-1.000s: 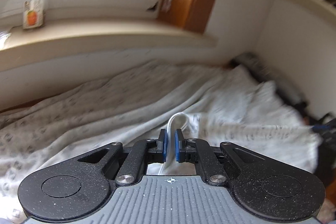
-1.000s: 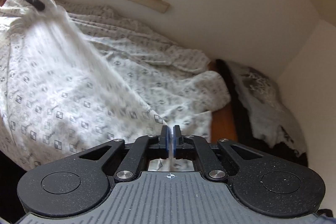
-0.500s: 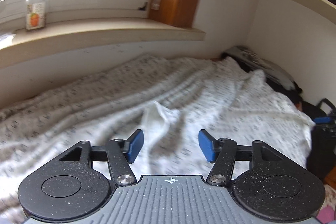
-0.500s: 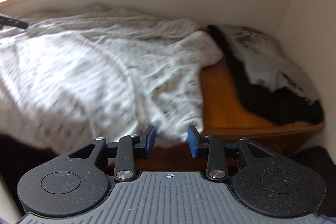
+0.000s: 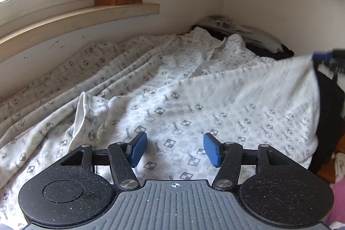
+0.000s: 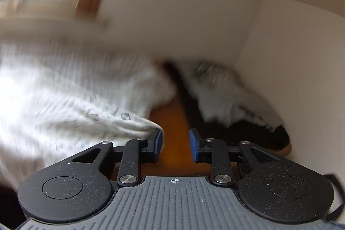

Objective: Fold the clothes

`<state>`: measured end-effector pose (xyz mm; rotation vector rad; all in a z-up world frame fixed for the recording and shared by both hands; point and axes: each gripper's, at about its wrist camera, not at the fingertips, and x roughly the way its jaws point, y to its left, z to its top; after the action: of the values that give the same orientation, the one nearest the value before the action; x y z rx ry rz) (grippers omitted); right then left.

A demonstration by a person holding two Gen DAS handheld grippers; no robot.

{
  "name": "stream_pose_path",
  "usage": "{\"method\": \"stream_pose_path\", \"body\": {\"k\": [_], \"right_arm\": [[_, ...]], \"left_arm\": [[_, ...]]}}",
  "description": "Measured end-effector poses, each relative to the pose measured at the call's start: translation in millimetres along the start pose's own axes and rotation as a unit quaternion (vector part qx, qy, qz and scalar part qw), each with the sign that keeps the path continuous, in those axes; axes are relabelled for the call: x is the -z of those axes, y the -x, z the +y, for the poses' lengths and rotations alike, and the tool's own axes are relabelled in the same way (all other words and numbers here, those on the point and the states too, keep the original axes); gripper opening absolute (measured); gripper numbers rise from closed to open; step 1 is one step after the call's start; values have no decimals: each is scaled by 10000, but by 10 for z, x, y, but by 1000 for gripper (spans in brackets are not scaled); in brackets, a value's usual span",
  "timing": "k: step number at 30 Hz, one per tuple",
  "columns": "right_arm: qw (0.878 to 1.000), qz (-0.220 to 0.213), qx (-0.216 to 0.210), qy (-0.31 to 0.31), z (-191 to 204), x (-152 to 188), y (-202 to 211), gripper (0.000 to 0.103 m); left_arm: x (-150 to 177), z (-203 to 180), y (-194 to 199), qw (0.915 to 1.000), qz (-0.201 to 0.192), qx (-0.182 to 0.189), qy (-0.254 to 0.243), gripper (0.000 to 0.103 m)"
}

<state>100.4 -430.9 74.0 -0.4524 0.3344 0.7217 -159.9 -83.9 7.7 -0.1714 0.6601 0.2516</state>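
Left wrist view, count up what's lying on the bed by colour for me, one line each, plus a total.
White printed fabric: 1
Dark black-and-grey bundle in the far corner: 1
Total: 2
Whether the white fabric is one piece or several, the view does not show.

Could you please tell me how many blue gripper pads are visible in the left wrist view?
3: two pads on the left gripper, closing above the patterned cloth; a blurred one at the right edge.
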Motion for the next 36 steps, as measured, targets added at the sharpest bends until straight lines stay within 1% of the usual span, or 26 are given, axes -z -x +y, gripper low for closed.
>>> {"method": "stream_pose_path", "body": {"k": [2, 4, 5, 7, 9, 10, 11, 13, 14, 15, 16, 18, 20, 22, 23, 25, 26, 28, 29, 30, 32, 33, 34, 36], "right_arm": [[9993, 138, 30, 345, 54, 25, -22, 28], [9963, 464, 40, 723, 143, 163, -92, 29], [9950, 567, 98, 811, 155, 237, -116, 29], [9928, 644, 408, 923, 144, 369, -143, 29], [9912, 575, 820, 860, 26, 441, -135, 28], [9917, 537, 941, 695, -80, 452, -123, 28], [9931, 538, 900, 535, -166, 465, -115, 29], [9967, 625, 458, 224, -295, 494, -106, 30], [9975, 678, 159, 83, -333, 517, -102, 30], [9972, 729, -159, -15, -317, 548, -105, 31], [9962, 765, -405, -85, -274, 580, -114, 35], [9929, 822, -845, -185, -177, 629, -144, 36], [9905, 837, -1083, -129, -48, 634, -205, 37], [9910, 783, -1085, 69, 85, 606, -255, 38], [9911, 733, -1102, 122, 124, 575, -278, 40], [9936, 521, -989, 171, 124, 487, -304, 41], [9963, 426, -724, 183, 103, 438, -317, 40], [9989, 316, 178, 293, 17, 357, -334, 41], [9972, 210, 472, 534, 7, 339, -316, 42], [9953, 142, 641, 710, 14, 329, -290, 41], [9931, 88, 691, 944, 77, 334, -219, 41], [9922, 62, 641, 1068, 125, 339, -180, 41], [9924, 25, 486, 1126, 144, 336, -143, 39], [9924, 14, 161, 1221, 147, 344, -74, 31]], "left_arm": [[13, 19, 6, 10000, -5, 39, -5, 60], [43, 19, 16, 9999, -44, 60, -122, 59], [60, 16, 22, 9998, -68, 66, -198, 59], [97, 5, 39, 9992, -98, 68, -387, 59], [107, 32, 61, 9991, -94, 127, -402, 59], [113, 47, 73, 9990, -93, 162, -403, 59], [120, 64, 85, 9990, -95, 204, -397, 59], [136, 109, 115, 9989, -101, 306, -354, 60], [144, 133, 132, 9988, -105, 357, -325, 60], [153, 158, 150, 9987, -109, 403, -292, 60], [162, 182, 171, 9986, -111, 446, -265, 60], [179, 228, 213, 9983, -111, 522, -242, 60], [189, 276, 242, 9980, -111, 588, -207, 60], [191, 314, 261, 9978, -111, 636, -173, 60], [192, 329, 268, 9977, -111, 654, -163, 60], [183, 337, 269, 9976, -111, 660, -155, 60], [177, 338, 266, 9977, -109, 658, -155, 60], [170, 332, 258, 9976, -106, 664, -174, 60], [167, 328, 254, 9975, -105, 670, -185, 60], [168, 326, 252, 9975, -105, 668, -194, 60], [176, 324, 250, 9976, -108, 658, -199, 60], [178, 326, 248, 9976, -109, 660, -195, 60], [177, 331, 248, 9975, -111, 668, -182, 60], [178, 354, 253, 9973, -118, 712, -123, 60]]}}
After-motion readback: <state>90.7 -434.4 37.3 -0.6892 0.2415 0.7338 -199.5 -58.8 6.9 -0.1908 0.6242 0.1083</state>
